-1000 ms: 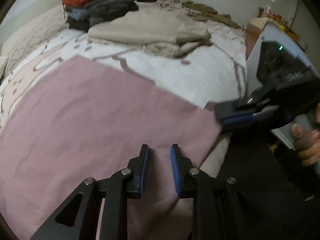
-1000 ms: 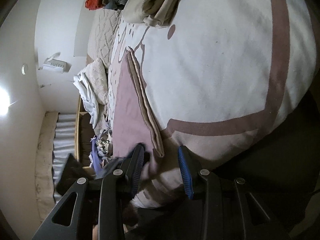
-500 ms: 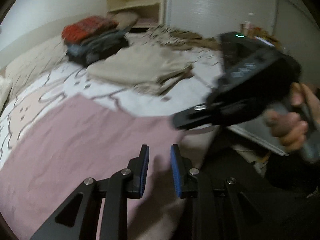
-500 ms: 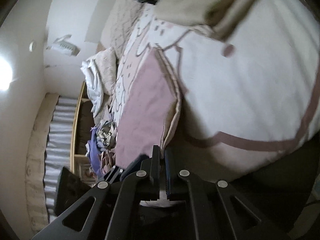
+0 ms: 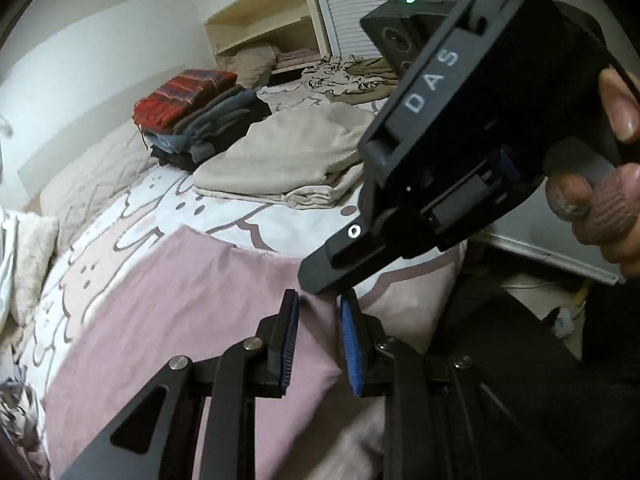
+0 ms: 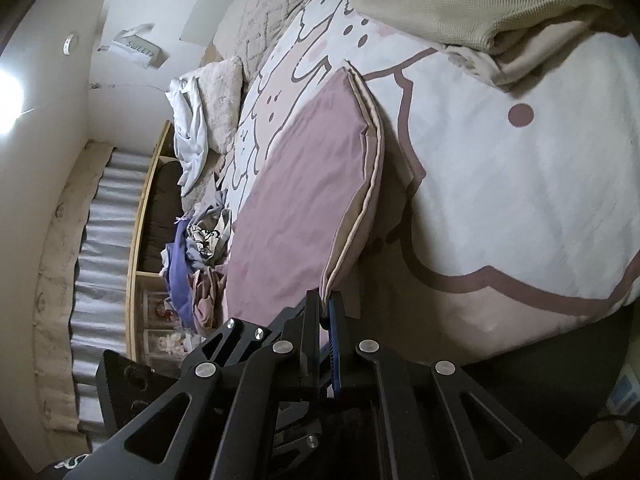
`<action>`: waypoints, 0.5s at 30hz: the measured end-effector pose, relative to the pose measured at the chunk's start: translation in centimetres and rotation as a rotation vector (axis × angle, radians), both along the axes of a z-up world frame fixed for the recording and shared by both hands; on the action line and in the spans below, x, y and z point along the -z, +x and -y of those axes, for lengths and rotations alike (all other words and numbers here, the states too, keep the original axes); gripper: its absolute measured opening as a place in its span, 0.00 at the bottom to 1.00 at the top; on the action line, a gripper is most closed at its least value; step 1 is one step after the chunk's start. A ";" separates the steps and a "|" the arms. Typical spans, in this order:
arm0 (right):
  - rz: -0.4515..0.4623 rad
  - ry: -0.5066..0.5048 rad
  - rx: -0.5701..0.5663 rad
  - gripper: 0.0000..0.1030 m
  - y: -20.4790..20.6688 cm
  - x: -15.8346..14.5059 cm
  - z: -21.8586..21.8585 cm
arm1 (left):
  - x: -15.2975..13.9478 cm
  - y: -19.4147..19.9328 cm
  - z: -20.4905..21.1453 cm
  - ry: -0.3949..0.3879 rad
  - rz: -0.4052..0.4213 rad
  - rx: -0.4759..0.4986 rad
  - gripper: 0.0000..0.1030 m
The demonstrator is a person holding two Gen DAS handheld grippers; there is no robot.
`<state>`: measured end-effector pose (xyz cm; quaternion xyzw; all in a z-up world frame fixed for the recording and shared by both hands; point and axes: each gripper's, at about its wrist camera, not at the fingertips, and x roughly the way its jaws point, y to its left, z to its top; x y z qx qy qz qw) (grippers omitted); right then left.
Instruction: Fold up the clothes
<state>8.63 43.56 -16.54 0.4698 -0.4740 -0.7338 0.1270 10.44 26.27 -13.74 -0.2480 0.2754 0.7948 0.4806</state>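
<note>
Right gripper [image 6: 325, 312]: closed hard on the near corner of the pink cloth [image 6: 296, 200], layered hem pinched between the pads. Left gripper [image 5: 318, 344]: jaws narrow, just been closing, pink fabric showing in the gap. Cannot tell whether the pads actually press on it. Just ahead of the left fingertips: the right gripper's tip, held by a hand [image 5: 600, 208].

Location of the cloth: spread flat on the patterned bed cover [image 6: 520, 200], near edge at the bed's side, already doubled into at least two layers. Further up the bed: a beige garment [image 5: 288, 160], then a folded stack [image 5: 192, 116].

Handling, as judged: light, soft, no stiffness; likely to sag and drape between two hold points. Layers apt to slide apart if only the top one is caught. Take hold at the two near corners, through all layers at the hem. Keep the edge taut between the grippers. Lift before carrying over to avoid dragging the bed cover.
</note>
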 end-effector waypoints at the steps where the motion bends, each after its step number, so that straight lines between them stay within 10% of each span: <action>1: 0.000 -0.005 0.002 0.05 0.0 0.0 0.1 | 0.1 0.0 0.0 -0.004 -0.005 0.000 0.11; 15: -0.136 0.231 -0.036 0.06 -4.0 -4.7 -2.2 | -2.6 -3.2 2.5 0.104 0.117 -0.090 0.02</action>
